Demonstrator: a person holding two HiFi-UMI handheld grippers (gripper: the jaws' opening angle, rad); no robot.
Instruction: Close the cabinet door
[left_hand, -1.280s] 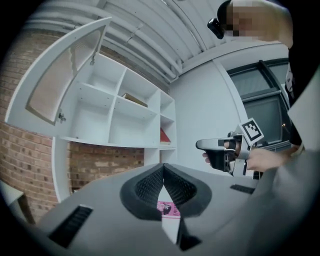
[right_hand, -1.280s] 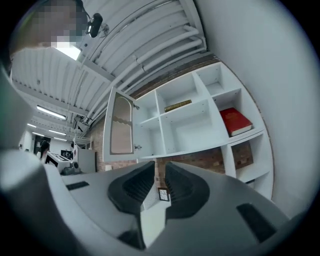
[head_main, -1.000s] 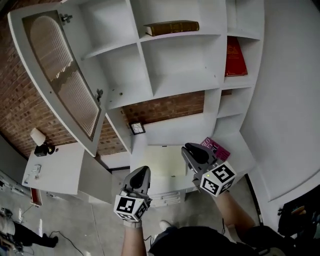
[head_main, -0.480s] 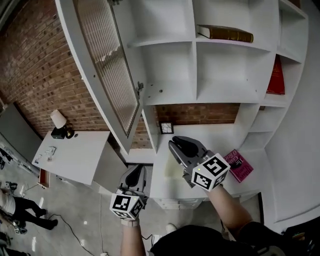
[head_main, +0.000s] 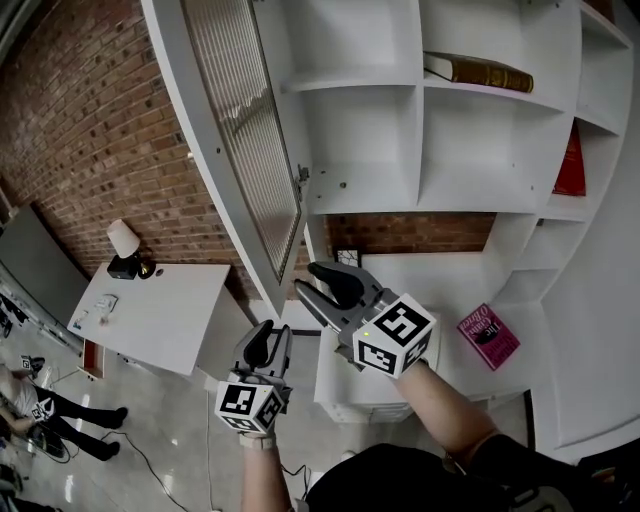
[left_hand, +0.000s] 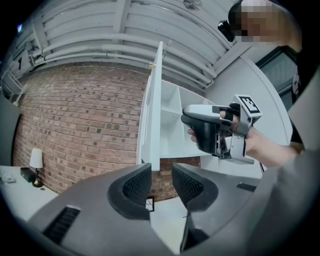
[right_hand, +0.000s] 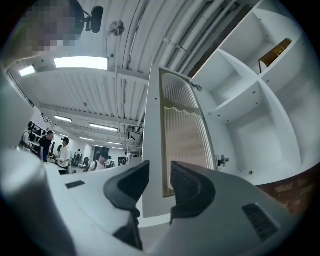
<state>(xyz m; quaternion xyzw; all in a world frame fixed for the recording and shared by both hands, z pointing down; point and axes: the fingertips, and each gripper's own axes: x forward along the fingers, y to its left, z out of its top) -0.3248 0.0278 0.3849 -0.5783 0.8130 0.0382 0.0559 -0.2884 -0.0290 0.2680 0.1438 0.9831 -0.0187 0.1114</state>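
Note:
The white cabinet door (head_main: 240, 130) with its ribbed glass panel stands swung wide open, to the left of the white shelves (head_main: 400, 190). My left gripper (head_main: 265, 340) is below the door's lower corner, and my right gripper (head_main: 322, 282) is just right of that corner. Both sets of jaws have just been opening and hold nothing. The left gripper view has the door (left_hand: 154, 115) edge-on, straight above my left gripper (left_hand: 161, 182), with the right gripper (left_hand: 205, 132) beside it. In the right gripper view the glass panel (right_hand: 182, 135) fills the space behind my right gripper (right_hand: 160, 185).
A brown book (head_main: 480, 72) lies on an upper shelf and a red book (head_main: 572, 165) stands at the right. A pink book (head_main: 490, 335) and a small frame (head_main: 347, 257) are on the counter. A lamp (head_main: 123, 240) stands on a white table (head_main: 160, 310) by the brick wall.
Both grippers moved left and up toward the door's lower corner. Their jaws went from shut to open. The head view swung left, so the door now sits nearer the middle.

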